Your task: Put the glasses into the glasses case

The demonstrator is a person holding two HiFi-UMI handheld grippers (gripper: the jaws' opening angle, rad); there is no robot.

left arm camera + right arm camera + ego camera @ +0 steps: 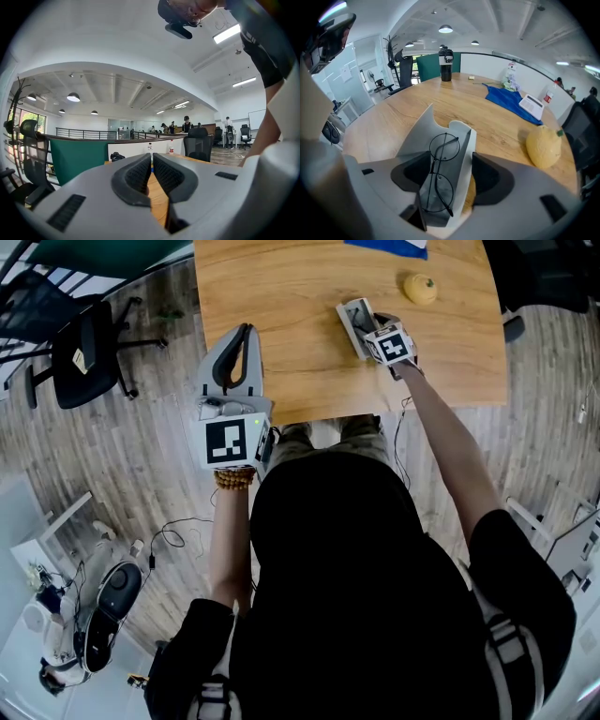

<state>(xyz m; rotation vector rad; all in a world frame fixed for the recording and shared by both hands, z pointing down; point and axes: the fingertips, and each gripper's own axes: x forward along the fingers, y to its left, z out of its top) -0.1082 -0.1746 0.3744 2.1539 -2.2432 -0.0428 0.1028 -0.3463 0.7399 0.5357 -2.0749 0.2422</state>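
A grey and white glasses case (417,136) lies open on the wooden table (497,126). Thin black round glasses (444,146) rest folded inside it. My right gripper (449,173) points down over the case with one jaw on each side. A sliver of table shows between the right pad and the case wall, so the jaws stand open around it. In the head view the case (352,319) sits under the right gripper (364,326) near the table's middle. My left gripper (246,332) hovers level at the table's left front edge, shut (152,161) with nothing in it.
A yellow round fruit-like object (543,147) lies just right of the case, also at the far right (420,288). A blue cloth (506,101) with a white box lies farther back. A black bottle (446,57) stands at the far edge. An office chair (84,348) is on the floor at left.
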